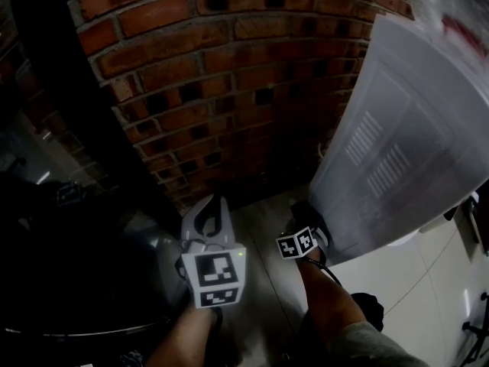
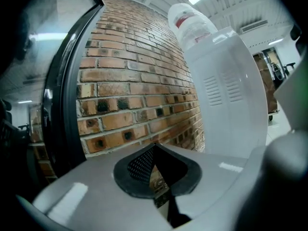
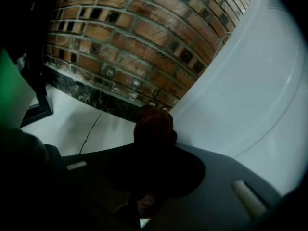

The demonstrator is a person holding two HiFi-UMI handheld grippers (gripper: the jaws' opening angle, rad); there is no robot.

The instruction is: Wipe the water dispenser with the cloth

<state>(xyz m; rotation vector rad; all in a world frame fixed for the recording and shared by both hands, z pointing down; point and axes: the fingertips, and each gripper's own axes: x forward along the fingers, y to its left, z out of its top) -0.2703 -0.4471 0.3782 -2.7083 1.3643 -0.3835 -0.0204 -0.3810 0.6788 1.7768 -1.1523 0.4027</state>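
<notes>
The white water dispenser [image 1: 405, 144] stands at the right against a brick wall, its vented side panel facing me. Its bottle [image 2: 192, 23] sits on top. My right gripper [image 1: 309, 214] is low down beside the dispenser's bottom corner, shut on a dark red cloth [image 3: 154, 124] that bulges out past the tips, close to the white panel [image 3: 250, 90]. My left gripper [image 1: 212, 209] hangs to the left of it, pointing at the brick wall. Its tips [image 2: 154, 150] meet with nothing held between them.
The brick wall [image 1: 229, 75] fills the back, with a dark stone skirting [image 3: 96, 93] at its foot. A black-framed glass door [image 2: 62, 105] stands at the left. Pale floor tiles [image 1: 412, 281] lie in front of the dispenser; a crack runs across the floor [image 3: 89, 129].
</notes>
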